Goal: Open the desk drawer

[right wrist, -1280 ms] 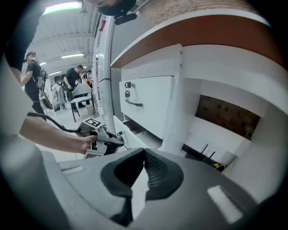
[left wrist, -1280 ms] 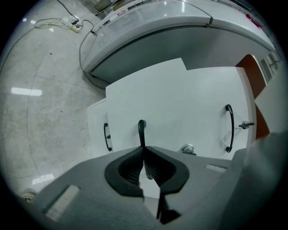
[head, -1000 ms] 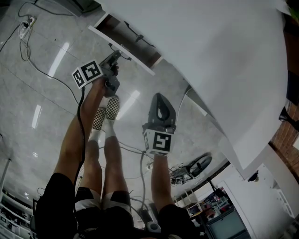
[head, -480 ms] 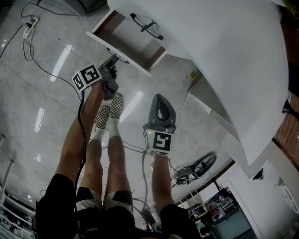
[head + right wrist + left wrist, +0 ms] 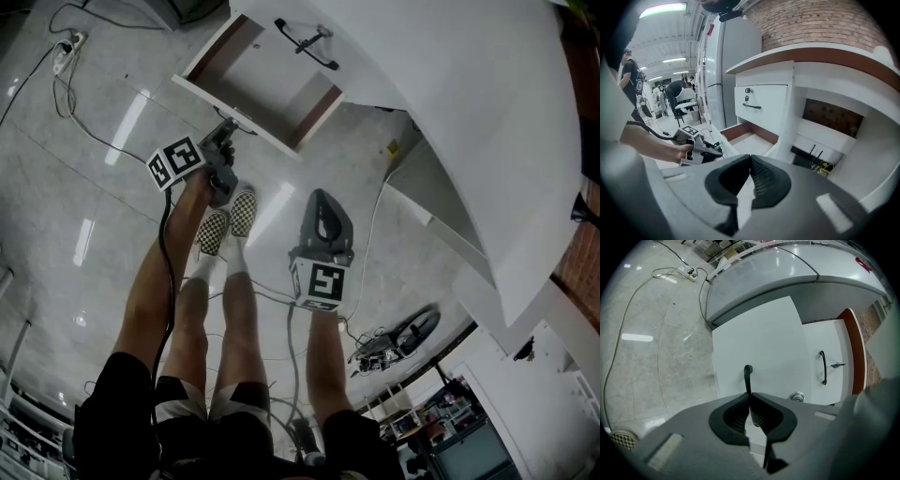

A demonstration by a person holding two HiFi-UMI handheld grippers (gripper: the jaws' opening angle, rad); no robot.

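Observation:
The lower desk drawer [image 5: 267, 89] stands pulled out, its brown inner sides and pale bottom showing. My left gripper [image 5: 232, 126] is shut on the black handle [image 5: 748, 375] at the middle of the white drawer front [image 5: 759, 345]. The right gripper view shows the same open drawer [image 5: 749, 138] with the left gripper [image 5: 702, 148] at its front. My right gripper [image 5: 321, 195] hovers over the floor to the right of the drawer, apart from it. Its jaws [image 5: 750, 158] are shut with nothing between them.
Above the open drawer is a closed drawer with a black handle [image 5: 752, 107] and a key. The white desk top [image 5: 450, 94] overhangs at the right. Cables and a power strip [image 5: 64, 52] lie on the floor. My checkered shoes [image 5: 228, 217] stand just below the drawer front.
The drawer has slid further out of the desk, drawn by my left gripper on its handle. More of its inside shows now. The right gripper has hardly shifted.

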